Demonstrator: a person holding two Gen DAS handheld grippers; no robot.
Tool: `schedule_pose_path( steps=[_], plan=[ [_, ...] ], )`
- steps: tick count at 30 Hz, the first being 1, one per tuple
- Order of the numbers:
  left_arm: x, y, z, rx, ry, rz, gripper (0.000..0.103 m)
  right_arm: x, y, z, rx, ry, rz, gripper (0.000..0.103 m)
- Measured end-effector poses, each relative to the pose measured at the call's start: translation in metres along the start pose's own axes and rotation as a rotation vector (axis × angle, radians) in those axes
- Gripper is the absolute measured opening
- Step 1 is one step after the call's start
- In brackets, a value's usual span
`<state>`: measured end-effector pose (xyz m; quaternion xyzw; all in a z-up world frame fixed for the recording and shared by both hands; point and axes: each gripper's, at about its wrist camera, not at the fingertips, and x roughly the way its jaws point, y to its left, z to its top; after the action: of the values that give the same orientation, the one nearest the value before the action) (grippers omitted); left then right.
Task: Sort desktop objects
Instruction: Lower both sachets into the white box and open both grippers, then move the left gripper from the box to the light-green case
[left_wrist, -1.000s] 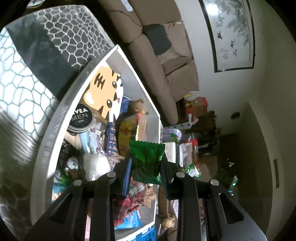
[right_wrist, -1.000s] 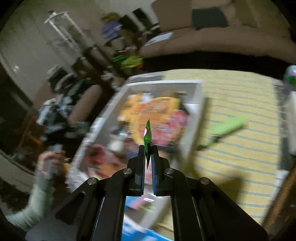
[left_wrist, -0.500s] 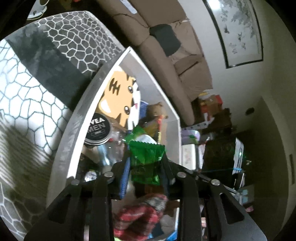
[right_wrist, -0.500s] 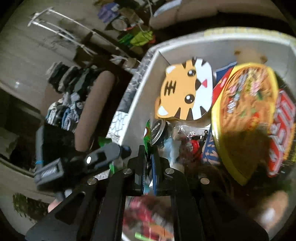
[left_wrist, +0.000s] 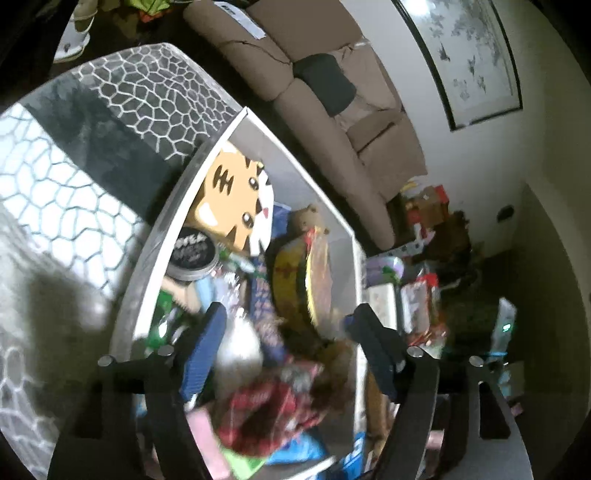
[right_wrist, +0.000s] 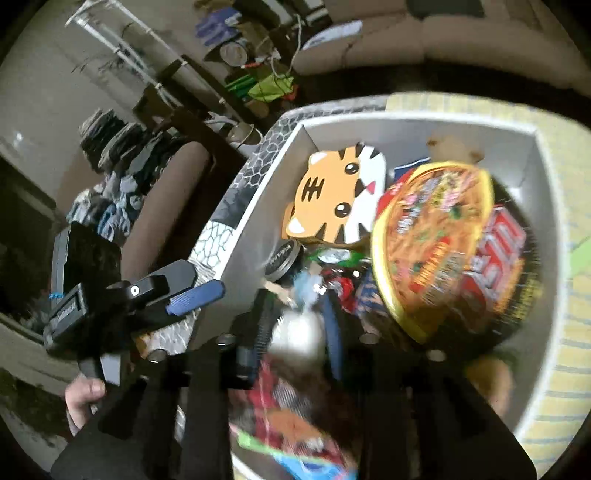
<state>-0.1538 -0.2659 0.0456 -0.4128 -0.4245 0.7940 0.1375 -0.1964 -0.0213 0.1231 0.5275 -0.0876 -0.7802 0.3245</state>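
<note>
with both the left gripper (left_wrist: 284, 321) and right gripper (right_wrist: 295, 314) spread and empty over the crowded white rectangular box (right_wrist: 406, 127), lift straight up, clear of the yellow-rimmed noodle bowl (right_wrist: 436, 243).

Dim indoor light, heavy fisheye warp, motion blur perhaps strongest near frame bottoms.

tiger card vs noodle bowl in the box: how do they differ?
The tiger card is flat and orange-and-white with a cartoon face; the noodle bowl is bulky, with a yellow rim and a food-photo lid. The tiger card lies near the box's far corner; the noodle bowl sits tilted, its lid angled up. The bowl looks larger. Both are inside the white box.
</note>
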Motion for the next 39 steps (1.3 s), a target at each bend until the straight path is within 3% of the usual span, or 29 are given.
schedule_pose_path(
  steps=[4, 7, 9, 14, 24, 32, 39],
  plan=[
    [-0.013, -0.012, -0.024, 0.064, -0.005, 0.085, 0.082, -0.031, 0.004, -0.018, -0.063, -0.007, -0.079, 0.055],
    [-0.018, -0.024, -0.041, 0.131, -0.009, 0.172, 0.089, -0.044, 0.004, -0.031, -0.051, -0.001, -0.067, 0.066],
    [-0.019, -0.033, -0.054, 0.192, -0.008, 0.252, 0.093, -0.05, 0.005, -0.04, -0.059, -0.002, -0.078, 0.085],
    [-0.025, -0.051, -0.078, 0.301, -0.019, 0.376, 0.103, -0.065, 0.012, -0.065, -0.097, -0.01, -0.134, 0.103],
    [-0.046, -0.098, -0.119, 0.45, -0.065, 0.471, 0.103, -0.109, -0.001, -0.098, -0.063, -0.052, -0.168, 0.103],
    [-0.04, -0.134, -0.143, 0.508, -0.063, 0.469, 0.103, -0.152, -0.022, -0.117, -0.033, -0.097, -0.196, 0.103],
    [-0.008, -0.162, -0.152, 0.549, -0.022, 0.454, 0.103, -0.19, -0.053, -0.124, -0.022, -0.141, -0.245, 0.103]
  ],
)
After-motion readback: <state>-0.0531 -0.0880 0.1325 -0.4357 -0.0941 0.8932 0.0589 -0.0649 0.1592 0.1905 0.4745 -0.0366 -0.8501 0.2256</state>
